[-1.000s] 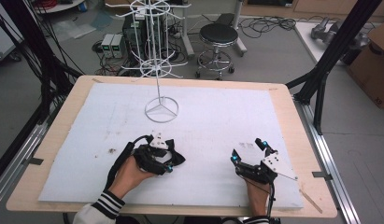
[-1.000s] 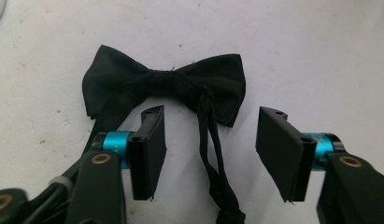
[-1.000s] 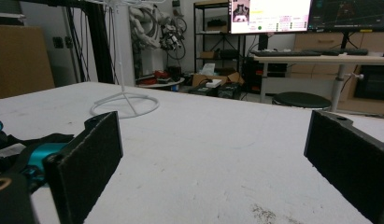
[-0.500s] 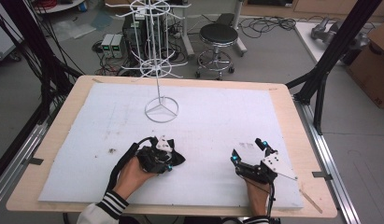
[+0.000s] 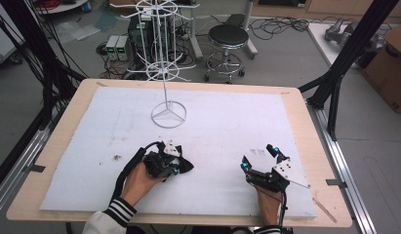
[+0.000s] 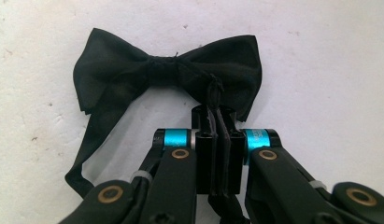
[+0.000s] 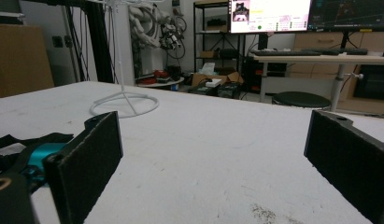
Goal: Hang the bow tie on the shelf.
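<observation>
A black bow tie (image 6: pixel 166 70) lies flat on the white table cover, its strap trailing to the lower left in the left gripper view. My left gripper (image 6: pixel 216 114) points down at it. Its jaws have just been closing and now pinch a fold of the tie's black fabric near the knot. From above, the left gripper (image 5: pixel 171 163) sits over the bow tie (image 5: pixel 186 165) at the front left of centre. My right gripper (image 5: pixel 259 156) rests at the front right, open, with nothing between its pads (image 7: pixel 87 158).
A white wire display stand (image 5: pixel 168 114) rises from a ring base at the table's back centre, also seen in the right gripper view as the stand (image 7: pixel 124 103). Wooden table edges (image 5: pixel 305 122) frame the white cover. A stool (image 5: pixel 228 36) and cables lie beyond.
The left gripper's jaws have drawn together over the bow tie. Both hands have stayed where they were.
</observation>
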